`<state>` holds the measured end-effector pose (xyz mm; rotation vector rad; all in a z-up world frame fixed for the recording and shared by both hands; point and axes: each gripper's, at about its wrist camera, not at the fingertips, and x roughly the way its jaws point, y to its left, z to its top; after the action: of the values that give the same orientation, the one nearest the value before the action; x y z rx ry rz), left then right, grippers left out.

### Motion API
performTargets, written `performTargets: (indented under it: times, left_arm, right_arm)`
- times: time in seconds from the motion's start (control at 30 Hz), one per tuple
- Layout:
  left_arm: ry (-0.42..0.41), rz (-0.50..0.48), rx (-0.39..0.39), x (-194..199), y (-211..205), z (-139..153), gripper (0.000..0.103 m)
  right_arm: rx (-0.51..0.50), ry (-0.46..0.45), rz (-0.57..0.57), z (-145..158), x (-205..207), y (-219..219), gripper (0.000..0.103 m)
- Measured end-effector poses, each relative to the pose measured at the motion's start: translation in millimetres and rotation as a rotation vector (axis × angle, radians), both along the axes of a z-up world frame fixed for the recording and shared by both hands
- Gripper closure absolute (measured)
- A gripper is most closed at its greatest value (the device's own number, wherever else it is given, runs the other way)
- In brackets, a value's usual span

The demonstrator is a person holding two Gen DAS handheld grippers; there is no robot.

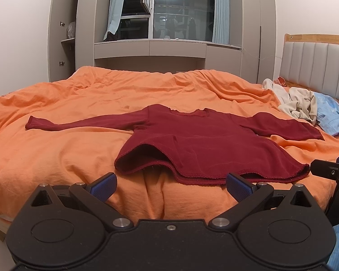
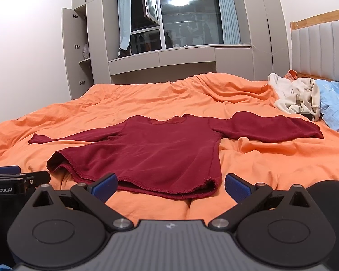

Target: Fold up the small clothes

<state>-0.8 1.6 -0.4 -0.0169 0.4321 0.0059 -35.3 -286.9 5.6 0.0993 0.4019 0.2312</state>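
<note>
Shirt [image 1: 205,144] lies spread flat on the bed [image 1: 67,140], sleeves out, hem just ahead of my left tool [image 1: 169,186] and right tool [image 2: 170,186]. Both stand wide apart, empty. No fold made yet; all folding remains.

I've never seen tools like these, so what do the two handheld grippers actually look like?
Both are matte black plastic with two round hubs, silver pivot bolts and angled link arms ending in blue textured finger pads. The left gripper has a black centre plate; the right gripper has a ribbed grey one. White lettering reading "enRobot.AI" marks the left one's side.
</note>
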Motion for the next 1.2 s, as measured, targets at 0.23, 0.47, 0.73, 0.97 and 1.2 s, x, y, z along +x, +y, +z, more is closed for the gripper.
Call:
performTargets:
  times: [0.23,0.47,0.73,0.97,1.2]
  left_arm:
    - [0.005,0.0,0.003,0.5,-0.3,-2.2,0.001]
    - [0.025,0.002,0.01,13.0,-4.0,-8.6,0.001]
    - [0.045,-0.004,0.018,23.0,-6.7,-9.9,0.001]
    - [0.077,-0.009,0.032,37.0,-12.0,-11.6,0.001]
    - [0.092,-0.021,0.042,53.0,-19.0,-11.4,0.001]
  right_arm:
    - [0.004,0.006,0.001,-2.5,2.2,-0.6,0.0]
    - [0.008,0.017,0.004,-6.2,9.2,-1.1,0.0]
    - [0.022,0.043,0.009,-14.1,20.9,-2.3,0.0]
    - [0.036,0.065,0.009,-19.5,35.0,-5.9,0.0]
    - [0.045,0.073,0.01,-23.1,51.8,-11.3,0.0]
